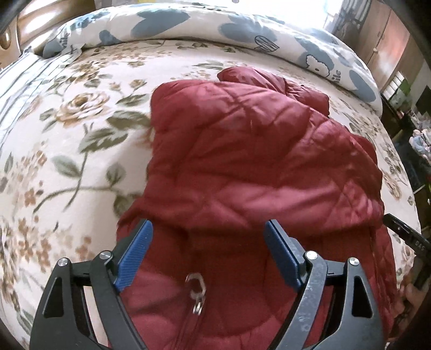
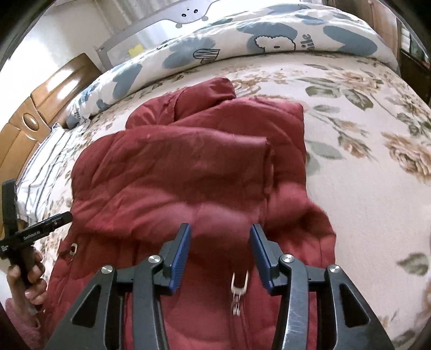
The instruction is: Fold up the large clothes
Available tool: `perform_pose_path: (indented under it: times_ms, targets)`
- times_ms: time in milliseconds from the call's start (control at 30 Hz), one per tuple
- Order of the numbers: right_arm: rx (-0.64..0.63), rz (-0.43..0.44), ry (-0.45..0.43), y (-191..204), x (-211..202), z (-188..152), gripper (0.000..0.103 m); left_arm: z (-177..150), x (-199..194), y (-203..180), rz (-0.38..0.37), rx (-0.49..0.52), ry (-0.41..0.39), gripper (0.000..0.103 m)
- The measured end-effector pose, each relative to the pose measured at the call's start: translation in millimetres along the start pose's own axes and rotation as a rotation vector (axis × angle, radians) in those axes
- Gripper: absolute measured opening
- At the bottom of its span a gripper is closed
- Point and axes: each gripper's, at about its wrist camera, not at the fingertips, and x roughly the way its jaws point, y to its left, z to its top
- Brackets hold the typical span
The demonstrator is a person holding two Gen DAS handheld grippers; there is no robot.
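Observation:
A dark red quilted jacket (image 1: 242, 150) lies partly folded on the floral bed cover (image 1: 67, 140); it also shows in the right wrist view (image 2: 183, 167). My left gripper (image 1: 208, 228) is open over the jacket's near end, its blue fingers either side of a metal zipper pull (image 1: 196, 292). My right gripper (image 2: 220, 233) is open, its fingers astride a raised fold of the jacket, with another zipper pull (image 2: 238, 289) below. Neither gripper holds cloth. Part of the other gripper shows at the right edge of the left view (image 1: 409, 237) and the left edge of the right view (image 2: 29, 231).
A rolled white duvet with blue hearts (image 1: 242, 24) lies along the far side of the bed (image 2: 242, 40). A striped pillow (image 2: 40, 167) and wooden headboard (image 2: 32, 113) are on one side. A wooden wardrobe (image 1: 385, 40) stands beyond the bed.

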Motion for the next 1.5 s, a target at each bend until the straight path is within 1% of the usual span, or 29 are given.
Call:
perform_pose_path:
  times_ms: [133, 200, 367, 467, 667, 933, 1133, 1300, 1500]
  targets:
    - [0.0, 0.02, 0.005, 2.3, -13.5, -17.6, 0.05, -22.6, -16.5, 7.4, -0.006, -0.005, -0.009, 0.086]
    - [0.001, 0.033, 0.009, 3.3, -19.9, -26.1, 0.054, -33.4, -22.7, 11.2, -0.01, -0.008, -0.007, 0.086]
    - [-0.001, 0.051, 0.02, 7.9, -34.1, -46.2, 0.055, -55.8, -36.3, 17.4, -0.025, -0.017, -0.001, 0.086]
    - [-0.004, 0.061, 0.023, 11.5, -42.9, -58.7, 0.059, -68.4, -45.2, 21.1, -0.037, -0.024, 0.0, 0.086]
    - [-0.002, 0.074, 0.027, 13.1, -58.8, -81.1, 0.06, -87.0, -61.5, 28.4, -0.056, -0.041, -0.008, 0.086]
    - [0.014, 0.068, 0.027, 9.4, -80.8, -106.1, 0.064, -109.7, -73.2, 42.4, -0.056, -0.067, -0.001, 0.086]
    - [0.042, 0.045, 0.019, -4.9, -100.1, -125.5, 0.066, -128.3, -78.2, 58.2, -0.065, -0.094, 0.019, 0.086]
    - [0.079, 0.002, 0.015, -27.9, -116.3, -142.1, 0.067, -143.5, -83.5, 71.0, -0.055, -0.113, 0.027, 0.086]
    - [0.138, -0.021, 0.037, -56.7, -123.7, -163.1, 0.067, -156.0, -85.7, 84.5, -0.075, -0.14, 0.047, 0.086]
